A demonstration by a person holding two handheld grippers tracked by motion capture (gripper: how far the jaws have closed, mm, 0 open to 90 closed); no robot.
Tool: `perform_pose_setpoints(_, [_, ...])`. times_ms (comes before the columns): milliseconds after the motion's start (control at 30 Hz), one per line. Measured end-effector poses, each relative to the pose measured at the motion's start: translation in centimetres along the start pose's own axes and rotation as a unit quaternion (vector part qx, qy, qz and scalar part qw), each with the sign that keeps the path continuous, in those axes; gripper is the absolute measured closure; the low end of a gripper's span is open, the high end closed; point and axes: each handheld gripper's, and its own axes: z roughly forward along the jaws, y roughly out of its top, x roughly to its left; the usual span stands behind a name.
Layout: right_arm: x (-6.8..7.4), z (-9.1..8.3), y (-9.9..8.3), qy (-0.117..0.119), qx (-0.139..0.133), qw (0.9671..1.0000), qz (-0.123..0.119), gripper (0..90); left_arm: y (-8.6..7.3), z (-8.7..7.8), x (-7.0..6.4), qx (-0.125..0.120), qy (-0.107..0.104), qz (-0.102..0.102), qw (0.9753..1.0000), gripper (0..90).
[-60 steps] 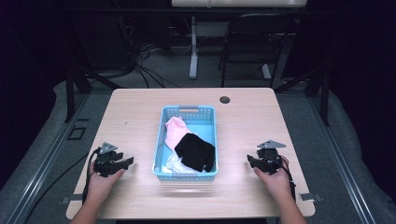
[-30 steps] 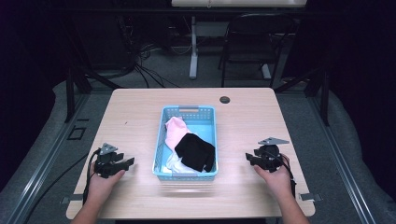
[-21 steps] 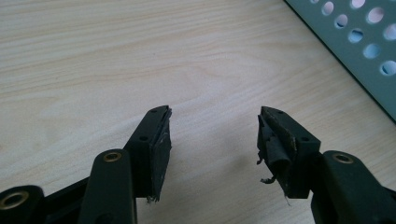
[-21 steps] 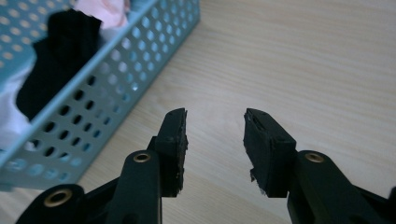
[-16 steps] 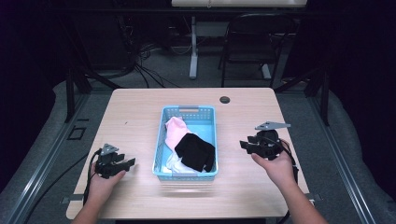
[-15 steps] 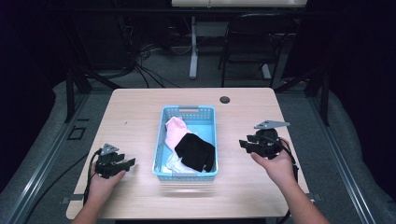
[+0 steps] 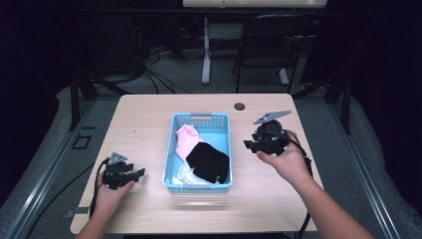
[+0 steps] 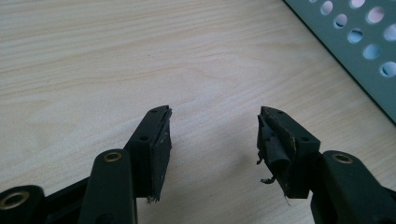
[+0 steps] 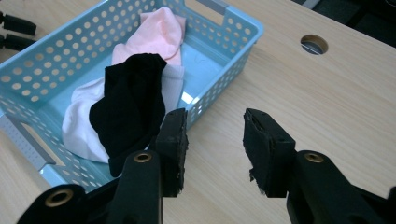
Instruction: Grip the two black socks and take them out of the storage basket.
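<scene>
- On my left gripper view, the basket (image 8: pixel 355 51) is cut off at the top right corner; I get only a slice of its perforated wall, and nothing of what lies inside.
- In my right gripper view, the near left jaw covers part of the basket's long wall, and the bottom of the black cloth (image 9: pixel 130 105) sinks behind that jaw.
- From the high view, I cannot make out how many white pieces lie in the basket (image 7: pixel 199 152); the white cloth (image 7: pixel 185 174) is mostly buried under the black one (image 7: pixel 209 160).
- The pink cloth (image 7: pixel 185 139) lies toward the far end of the basket, the black cloth over the middle, and white at the near end.
- My left gripper (image 7: pixel 134 173) sits low at the table (image 7: pixel 149 114), near its front left corner, held in the left hand (image 7: pixel 110 191). Its jaws stand well apart with only bare wood between them, and the basket lies off to its right, not touching.
- My right gripper (image 7: pixel 249 144) is held up in the right hand (image 7: pixel 283 159), just right of the basket and pointing toward it. Its jaws are parted with nothing between them.
- In the right gripper view, the basket (image 9: pixel 224 56) lies ahead and left of the gripper (image 9: pixel 212 135), near but apart.
- A round cable hole (image 7: pixel 239 106) sits in the table beyond the basket.
</scene>
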Motion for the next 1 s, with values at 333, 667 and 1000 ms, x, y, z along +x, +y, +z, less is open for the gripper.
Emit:
perform_pose_setpoints(333, [2.7, 3.3, 2.0, 0.024, 0.026, 0.9985, -0.041, 58.6, 0.0, 0.0, 0.1, 0.003, -0.001, 0.000, 1.0000, 44.7])
perform_pose_setpoints(667, [5.7, 8.2, 2.9, 0.054, 0.083, 0.9922, -0.076, 55.7, 0.0, 0.2, 0.2, -0.002, -0.002, -0.001, 1.0000, 44.7])
perform_pose_setpoints(1000, [6.8, 11.3, 3.4, 0.064, 0.113, 0.9886, -0.077, 52.4, 0.0, 0.2, 0.2, -0.003, -0.003, -0.002, 1.0000, 44.6])
